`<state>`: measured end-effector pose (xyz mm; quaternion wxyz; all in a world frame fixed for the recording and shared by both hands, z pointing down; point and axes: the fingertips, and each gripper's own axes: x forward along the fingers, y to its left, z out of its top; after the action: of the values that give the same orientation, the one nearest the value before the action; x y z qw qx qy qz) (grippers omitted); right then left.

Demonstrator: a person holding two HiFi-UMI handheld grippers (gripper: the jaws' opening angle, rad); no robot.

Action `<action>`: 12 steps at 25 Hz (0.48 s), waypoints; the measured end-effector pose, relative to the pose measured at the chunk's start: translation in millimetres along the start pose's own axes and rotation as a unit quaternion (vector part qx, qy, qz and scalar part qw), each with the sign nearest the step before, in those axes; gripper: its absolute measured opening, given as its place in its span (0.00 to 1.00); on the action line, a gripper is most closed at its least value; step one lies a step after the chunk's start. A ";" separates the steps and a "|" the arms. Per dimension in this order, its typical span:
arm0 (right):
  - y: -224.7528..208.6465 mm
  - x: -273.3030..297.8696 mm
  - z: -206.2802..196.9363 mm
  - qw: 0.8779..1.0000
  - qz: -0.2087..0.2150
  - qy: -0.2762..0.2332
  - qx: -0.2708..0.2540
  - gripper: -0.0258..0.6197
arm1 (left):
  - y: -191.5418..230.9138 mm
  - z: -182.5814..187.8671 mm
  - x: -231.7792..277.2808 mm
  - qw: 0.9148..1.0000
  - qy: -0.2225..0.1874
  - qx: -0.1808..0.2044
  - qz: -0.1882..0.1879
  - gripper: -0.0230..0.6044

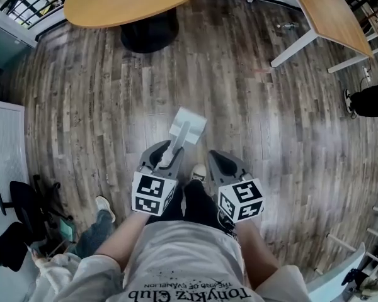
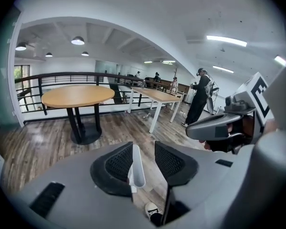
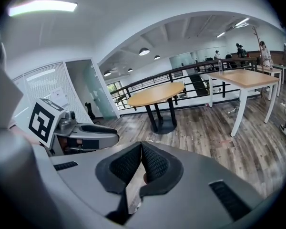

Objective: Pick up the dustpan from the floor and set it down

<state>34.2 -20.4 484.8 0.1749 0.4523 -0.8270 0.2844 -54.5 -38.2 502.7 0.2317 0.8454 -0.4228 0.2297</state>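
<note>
One shirt [image 1: 189,257] reading "TonyKrz Club", dustpan [image 1: 188,124]

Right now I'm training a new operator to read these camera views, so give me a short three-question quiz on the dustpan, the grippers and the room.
1. True or false: the right gripper has its jaws wide apart.
2. What stands between the jaws of the left gripper? A) the dustpan's handle B) a table leg C) nothing
3. Fill in: the wooden table on the single dark base has a ____ top.

Key:
1. False. The jaws are together.
2. A. There is a gap beside the handle, so the jaws are not clamped on it.
3. Round.
</note>
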 end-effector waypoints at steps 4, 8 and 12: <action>-6.3 6.0 -3.9 1.000 0.002 0.004 0.003 0.08 | 5.2 -8.2 15.6 1.000 0.016 0.000 0.000 0.32; -16.7 8.7 -12.1 1.000 -0.003 0.009 0.013 0.08 | 6.3 -22.5 29.9 0.999 0.035 -0.004 -0.003 0.36; -22.9 16.3 -13.1 1.000 0.000 0.014 0.023 0.08 | 10.8 -31.8 42.7 0.999 0.054 -0.006 -0.003 0.39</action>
<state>45.4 -32.6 511.0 0.1762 0.4520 -0.8179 0.3093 -46.6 -51.2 554.9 0.2599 0.8318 -0.4085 0.2716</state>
